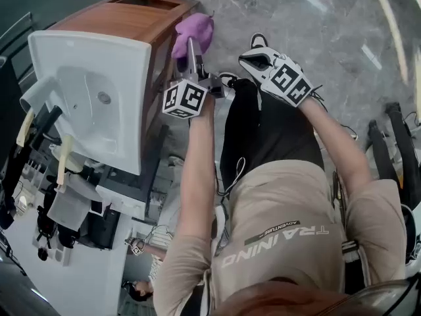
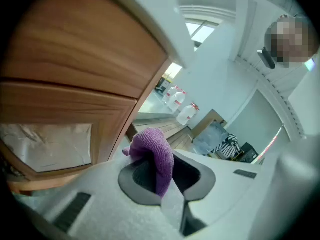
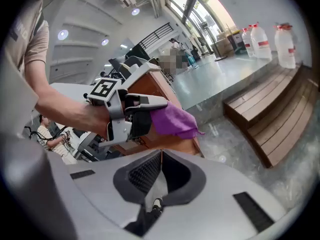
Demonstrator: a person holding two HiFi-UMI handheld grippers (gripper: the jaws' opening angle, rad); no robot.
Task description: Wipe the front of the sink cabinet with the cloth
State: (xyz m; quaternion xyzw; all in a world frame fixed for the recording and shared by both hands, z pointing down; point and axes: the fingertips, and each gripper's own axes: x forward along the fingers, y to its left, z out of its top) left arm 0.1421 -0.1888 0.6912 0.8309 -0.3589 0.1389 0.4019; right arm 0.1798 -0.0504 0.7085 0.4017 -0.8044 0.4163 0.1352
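The left gripper (image 2: 163, 186) has its fingers shut tight on a fuzzy purple cloth (image 2: 152, 156). The cloth bunches up and pokes out past the finger ends. In the head view the cloth (image 1: 194, 31) sits at 12 o'clock from the left gripper (image 1: 191, 61), right at the front edge of the brown wooden sink cabinet (image 1: 131, 22). In the left gripper view the wooden front (image 2: 75, 74) fills the side from 9 to 12 o'clock, just beside the cloth. I cannot tell if the cloth touches the wood.

The right gripper (image 3: 160, 176) has its fingers pressed together with nothing between them. In the head view it (image 1: 258, 59) hangs in the air at 3 o'clock from the left gripper, apart from the cabinet. Its own view looks at the left gripper with the cloth (image 3: 175, 121) in front of the cabinet (image 3: 155, 91).

A white sink basin (image 1: 92, 97) lies on top of the cabinet. The cabinet stands on a grey stone floor (image 1: 316, 31). Far off at 2 o'clock in the right gripper view stand clear water jugs (image 3: 260, 39) behind a brown wooden bench (image 3: 270, 119).
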